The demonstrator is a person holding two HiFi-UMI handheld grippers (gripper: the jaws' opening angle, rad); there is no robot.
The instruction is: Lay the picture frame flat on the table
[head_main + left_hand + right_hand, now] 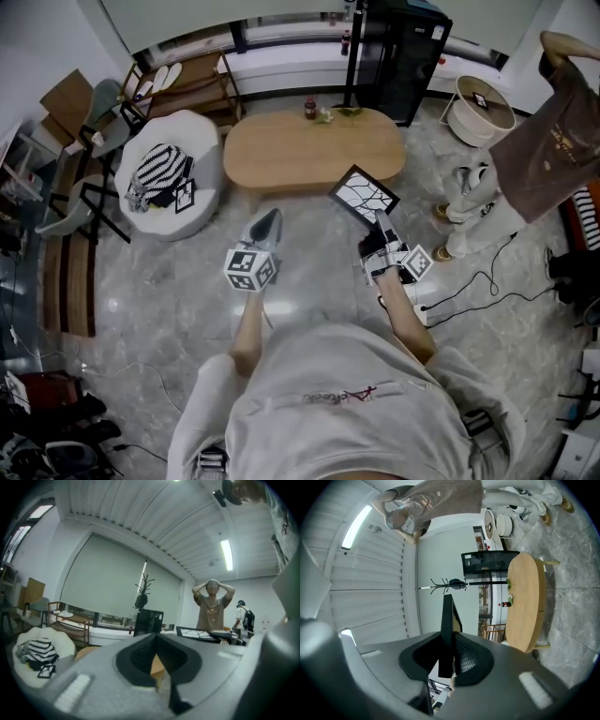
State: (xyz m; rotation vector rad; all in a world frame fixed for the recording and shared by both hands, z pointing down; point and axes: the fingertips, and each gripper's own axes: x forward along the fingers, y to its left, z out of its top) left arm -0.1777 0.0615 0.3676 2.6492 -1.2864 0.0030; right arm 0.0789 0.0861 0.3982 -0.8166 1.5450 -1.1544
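Observation:
The black picture frame (364,197) with a cracked-line print hangs in the air just off the near right edge of the oval wooden table (314,148). My right gripper (380,225) is shut on its lower edge. In the right gripper view the frame (448,620) runs edge-on between the jaws of that gripper (449,637), with the table (527,602) beyond. My left gripper (265,228) is held over the floor short of the table's near edge, shut with nothing in it. In the left gripper view its jaws (155,637) meet, and the frame (199,633) shows at the right.
A small bottle (309,108) and a green sprig (324,115) sit at the table's far edge. A white armchair (173,173) with a striped cloth stands to the left. A person (553,131) stands at the right, with cables (469,286) on the floor nearby. A black cabinet (398,56) is behind the table.

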